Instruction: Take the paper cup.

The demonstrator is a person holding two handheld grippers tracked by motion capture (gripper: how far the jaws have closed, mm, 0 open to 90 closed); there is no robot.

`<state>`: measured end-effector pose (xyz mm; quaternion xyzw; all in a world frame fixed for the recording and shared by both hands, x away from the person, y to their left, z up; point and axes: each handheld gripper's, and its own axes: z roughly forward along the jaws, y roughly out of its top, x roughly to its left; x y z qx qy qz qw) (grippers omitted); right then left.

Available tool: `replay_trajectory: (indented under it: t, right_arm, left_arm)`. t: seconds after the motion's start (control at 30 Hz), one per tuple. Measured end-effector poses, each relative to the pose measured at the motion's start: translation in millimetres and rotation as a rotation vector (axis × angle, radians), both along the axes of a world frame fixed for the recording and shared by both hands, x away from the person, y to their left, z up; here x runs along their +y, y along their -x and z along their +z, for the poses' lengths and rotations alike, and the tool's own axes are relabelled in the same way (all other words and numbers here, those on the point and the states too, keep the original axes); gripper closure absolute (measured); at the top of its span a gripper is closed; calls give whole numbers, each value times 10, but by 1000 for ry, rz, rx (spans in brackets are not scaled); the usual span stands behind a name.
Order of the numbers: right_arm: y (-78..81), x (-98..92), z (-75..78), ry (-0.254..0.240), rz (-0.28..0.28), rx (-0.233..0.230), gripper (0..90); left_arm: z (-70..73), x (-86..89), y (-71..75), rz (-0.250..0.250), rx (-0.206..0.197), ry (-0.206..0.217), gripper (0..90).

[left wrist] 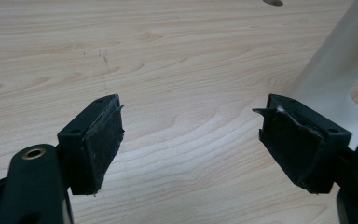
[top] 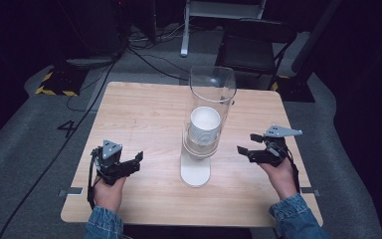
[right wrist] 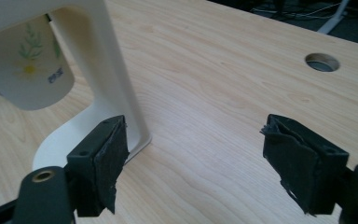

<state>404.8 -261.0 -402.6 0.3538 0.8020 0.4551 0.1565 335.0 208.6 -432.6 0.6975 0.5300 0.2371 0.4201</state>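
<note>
With both my jaw pairs wide and empty, left gripper (top: 132, 164) lower left, right gripper (top: 246, 144) right of centre; careless reach could topple tall cup dispenser (top: 195, 172) or jam paper cups (top: 205, 124).

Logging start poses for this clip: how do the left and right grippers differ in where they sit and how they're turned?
The left gripper sits left of the white cup dispenser; the right gripper sits on its right. The left one's grey plate faces the camera; the right one's lies flatter and points outward. The right gripper is slightly farther up the table. Both are open, hold nothing and point inward at the dispenser.
</note>
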Motion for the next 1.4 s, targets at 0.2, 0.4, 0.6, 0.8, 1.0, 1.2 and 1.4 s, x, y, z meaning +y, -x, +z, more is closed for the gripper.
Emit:
replay_trajectory:
  t: [0.2, 0.4, 0.6, 0.8, 1.0, 1.2, 1.4]
  right_arm:
    - [48, 150, 18, 2, 49, -1, 205]
    - [97, 333, -13, -5, 106, 12, 178]
    - [127, 517, -71, 15, 158, 34, 172]
    - [139, 627, -110, -14, 182, 40, 157]
    - [159, 830, -176, -32, 222, -2, 149]
    - [174, 962, -226, -83, 268, -27, 132]
    - [195, 1102, -265, -98, 267, -76, 133]
  left_arm:
    - [-5, 14, -12, -10, 3, 22, 192]
    - [-12, -5, -19, -17, 10, 12, 192]
    - [-33, -32, -21, -23, 16, 9, 192]
    - [-50, -17, 3, -23, 27, 16, 192]
    - [-101, 15, 44, -27, 51, 0, 188]
    - [-123, 38, 67, -24, 59, -3, 179]
    - [-142, 44, 86, -26, 74, -11, 173]
